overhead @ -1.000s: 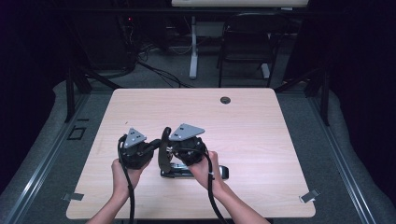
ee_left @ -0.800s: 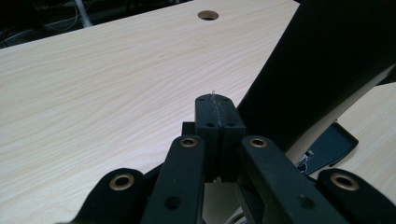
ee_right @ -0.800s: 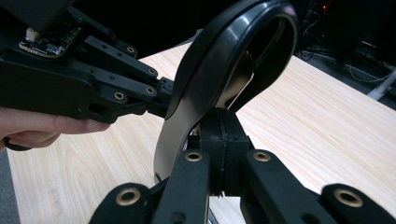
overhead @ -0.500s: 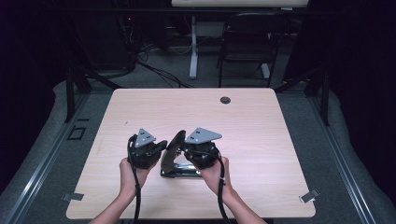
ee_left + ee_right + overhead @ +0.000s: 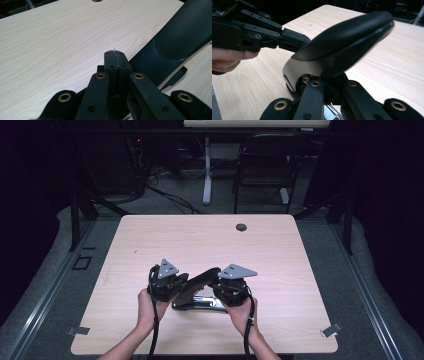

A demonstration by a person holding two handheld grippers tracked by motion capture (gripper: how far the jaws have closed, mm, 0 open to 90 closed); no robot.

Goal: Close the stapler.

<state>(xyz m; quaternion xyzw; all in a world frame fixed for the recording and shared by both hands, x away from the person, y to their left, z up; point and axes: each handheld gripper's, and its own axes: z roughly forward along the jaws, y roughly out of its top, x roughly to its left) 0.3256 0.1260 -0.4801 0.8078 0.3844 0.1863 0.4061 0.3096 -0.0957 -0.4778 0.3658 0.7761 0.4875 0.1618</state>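
Observation:
A black stapler (image 5: 197,287) with a chrome base lies near the table's front middle, its top arm (image 5: 347,37) raised at a slant. My right gripper (image 5: 216,292) is at its right end, jaws shut on the stapler's rear under the raised arm (image 5: 331,86). My left gripper (image 5: 184,280) comes in from the left and touches the lower end of the top arm. Its jaws (image 5: 115,53) are shut, with a thin metal sliver (image 5: 114,50) sticking out at the tips. The black arm (image 5: 180,37) passes just to their right.
The light wood table (image 5: 200,240) has a round cable hole (image 5: 241,227) at its far edge. Tape tabs (image 5: 331,330) mark the front corners. A chair (image 5: 265,165) and a desk leg stand beyond the table on the dark floor.
Both hands and the stapler have shifted right and a little toward the person. The stapler's top arm has leaned from near upright to a lower slant.

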